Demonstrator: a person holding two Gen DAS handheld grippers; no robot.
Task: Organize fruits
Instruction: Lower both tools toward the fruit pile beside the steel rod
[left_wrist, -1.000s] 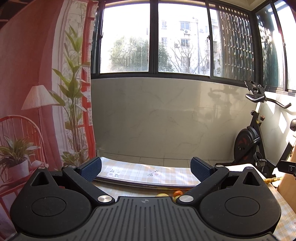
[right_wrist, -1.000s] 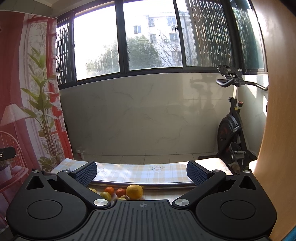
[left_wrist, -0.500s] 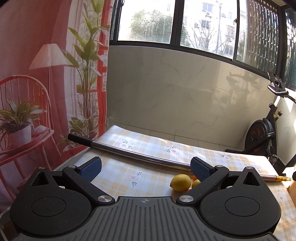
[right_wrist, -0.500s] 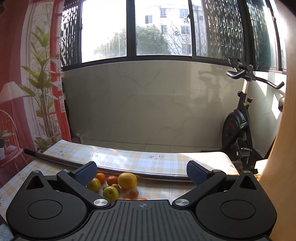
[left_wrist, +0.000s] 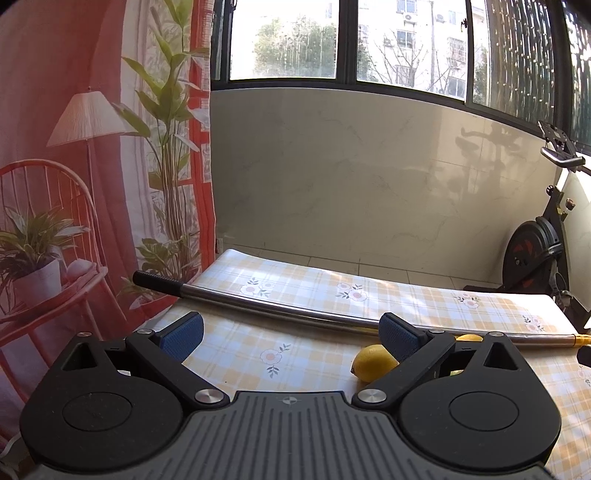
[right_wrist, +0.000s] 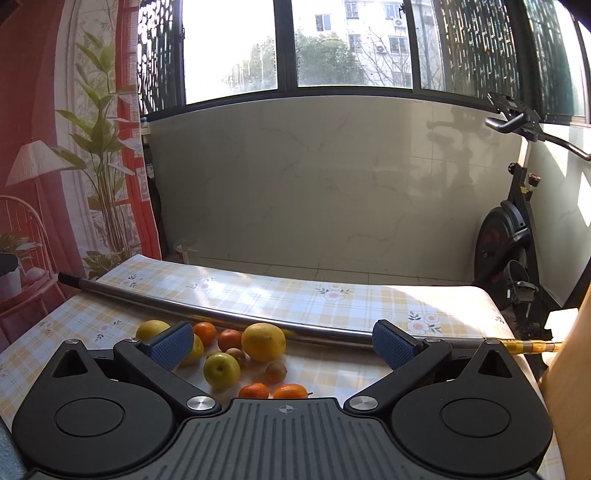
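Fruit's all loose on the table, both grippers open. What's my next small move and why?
Probably lower the right hand-held gripper toward the big lemon: it sits between the open fingers, at the far edge of the fruit pile against the metal pole.

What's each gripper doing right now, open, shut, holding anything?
Left gripper: open, holding nothing, above the tablecloth.
Right gripper: open, holding nothing, above the fruit pile.

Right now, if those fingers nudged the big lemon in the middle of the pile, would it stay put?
Probably not. The large lemon is rounded and sits on a smooth, glossy tablecloth, so it would likely roll. The metal pole close behind it should block it that way. Its rind looks firm, so a push is unlikely to mark it.
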